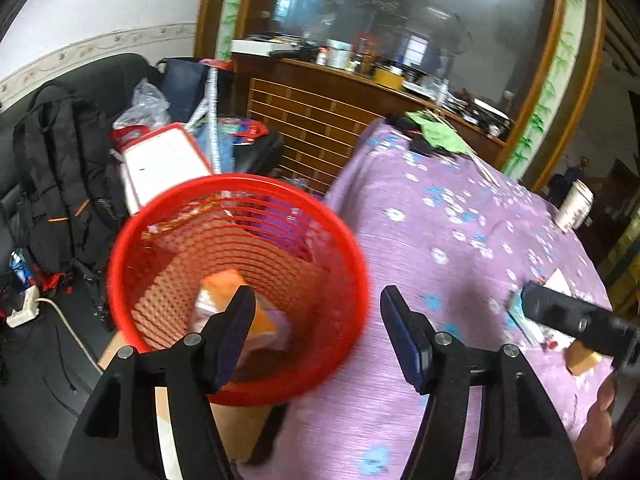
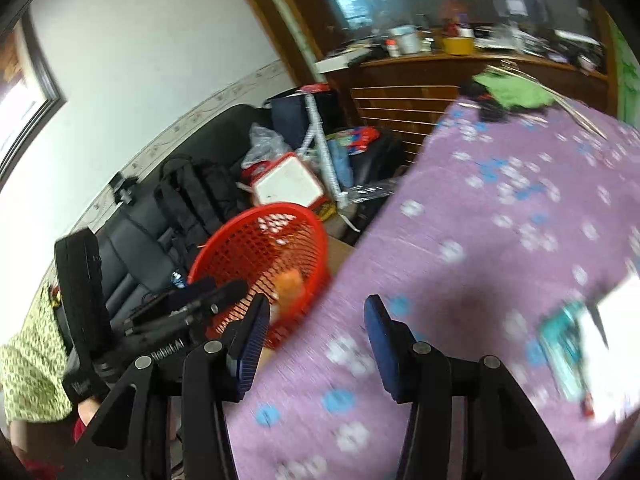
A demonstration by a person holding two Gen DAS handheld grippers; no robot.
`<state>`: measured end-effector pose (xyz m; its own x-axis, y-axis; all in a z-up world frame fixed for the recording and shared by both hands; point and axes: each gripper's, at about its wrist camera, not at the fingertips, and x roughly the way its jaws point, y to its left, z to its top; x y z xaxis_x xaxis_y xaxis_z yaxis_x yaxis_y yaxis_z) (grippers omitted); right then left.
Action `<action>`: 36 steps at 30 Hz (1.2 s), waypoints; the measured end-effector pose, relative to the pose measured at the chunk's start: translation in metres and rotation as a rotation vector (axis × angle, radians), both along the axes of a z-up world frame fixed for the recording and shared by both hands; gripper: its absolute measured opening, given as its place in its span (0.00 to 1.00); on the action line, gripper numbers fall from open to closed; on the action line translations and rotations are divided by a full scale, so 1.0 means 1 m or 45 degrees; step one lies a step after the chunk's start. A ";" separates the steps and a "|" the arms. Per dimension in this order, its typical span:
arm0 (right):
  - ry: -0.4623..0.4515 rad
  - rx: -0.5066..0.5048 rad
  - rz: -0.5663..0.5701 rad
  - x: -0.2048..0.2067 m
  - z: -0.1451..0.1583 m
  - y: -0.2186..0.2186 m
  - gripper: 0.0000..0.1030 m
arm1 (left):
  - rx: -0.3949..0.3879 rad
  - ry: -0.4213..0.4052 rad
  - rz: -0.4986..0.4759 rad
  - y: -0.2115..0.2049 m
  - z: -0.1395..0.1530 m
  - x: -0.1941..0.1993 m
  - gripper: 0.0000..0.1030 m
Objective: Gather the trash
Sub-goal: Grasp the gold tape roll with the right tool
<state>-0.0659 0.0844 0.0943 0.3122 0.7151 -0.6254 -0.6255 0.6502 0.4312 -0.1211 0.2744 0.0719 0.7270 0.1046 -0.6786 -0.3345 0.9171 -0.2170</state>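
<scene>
Red mesh basket (image 1: 240, 280) stands off the left edge of the table, beside the purple flowered tablecloth (image 1: 460, 240), apparently on a cardboard box (image 1: 240, 428). Contents, left wrist view: an orange carton or packet (image 1: 240, 304) lying low near the bottom, tilted; pale crumpled wrapper material around it; a clear wrapper with a gold-red strip (image 1: 176, 224) against the upper left inner wall. Further detail is lost to blur. Left gripper (image 1: 316, 332) points down over the basket's right rim; jaws fairly wide, nothing between the pads; the left pad overlaps the orange carton in view but does not hold it. Right gripper (image 2: 312, 344) is over the table edge, basket (image 2: 260, 248) ahead to its left, the same orange item (image 2: 290, 284) visible inside; jaws moderately apart, nothing between them. Still on the cloth: a teal packet (image 2: 560, 344) with white paper (image 2: 616, 320) beside it, and a small brown piece (image 1: 582, 360) near the right gripper's body in the left view. A white cup (image 1: 576, 208) stands at the far right table edge; contents cannot be told. Green cloth (image 1: 436, 130) lies at the far end. Black backpack (image 1: 60, 168) sits on the dark sofa behind the basket.
</scene>
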 end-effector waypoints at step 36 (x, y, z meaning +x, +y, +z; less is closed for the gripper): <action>-0.035 -0.249 -0.713 -0.012 -0.049 -0.228 0.18 | 0.049 0.124 -0.479 -0.189 -0.015 0.060 0.62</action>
